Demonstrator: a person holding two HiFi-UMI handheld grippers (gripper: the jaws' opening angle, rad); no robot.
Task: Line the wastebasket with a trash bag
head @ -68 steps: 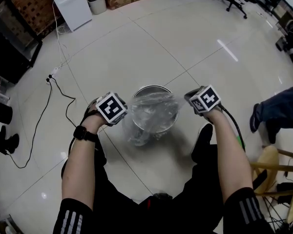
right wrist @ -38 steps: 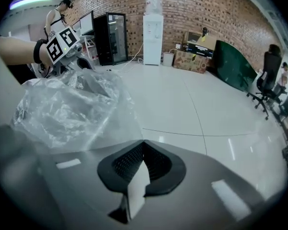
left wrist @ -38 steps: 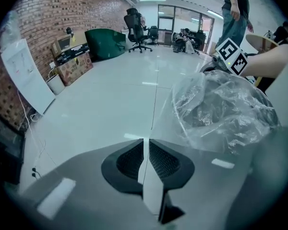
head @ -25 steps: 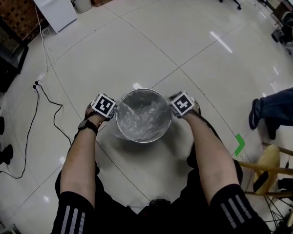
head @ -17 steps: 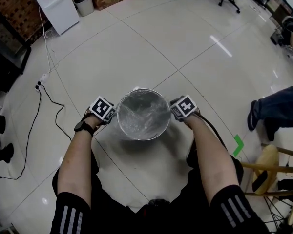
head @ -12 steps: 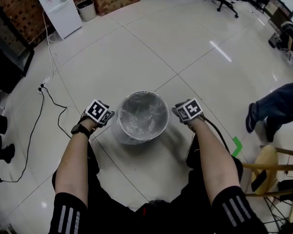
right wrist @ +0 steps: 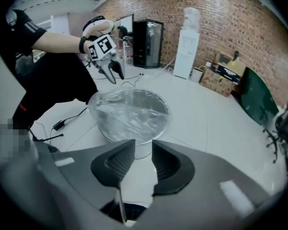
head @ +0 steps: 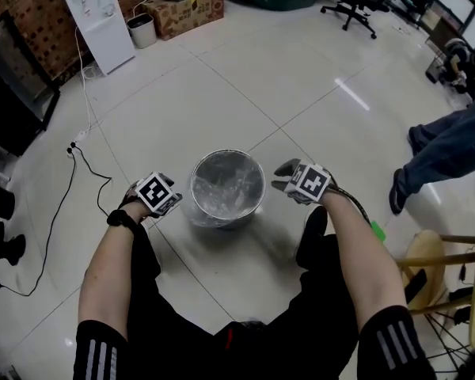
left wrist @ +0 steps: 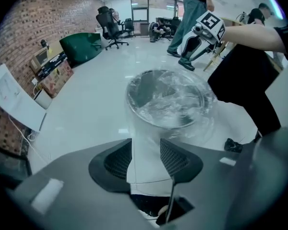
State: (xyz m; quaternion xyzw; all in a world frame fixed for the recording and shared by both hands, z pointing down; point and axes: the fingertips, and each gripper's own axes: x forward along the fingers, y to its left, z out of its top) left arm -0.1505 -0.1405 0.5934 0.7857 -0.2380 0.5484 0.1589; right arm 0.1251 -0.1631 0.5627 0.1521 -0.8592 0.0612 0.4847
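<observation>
Wastebasket [head: 222, 222] looks lined, bag [head: 226, 187] over rim; left gripper [left wrist: 145, 159] and right gripper [right wrist: 143, 162] have just been opening, jaws apart, nothing between.

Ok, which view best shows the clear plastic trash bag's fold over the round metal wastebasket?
Right gripper view: the clear plastic trash bag is close, its folded-over edge visible side-on. Head view shows it small, from above; left gripper view shows the opposite side, blurrier.
</observation>
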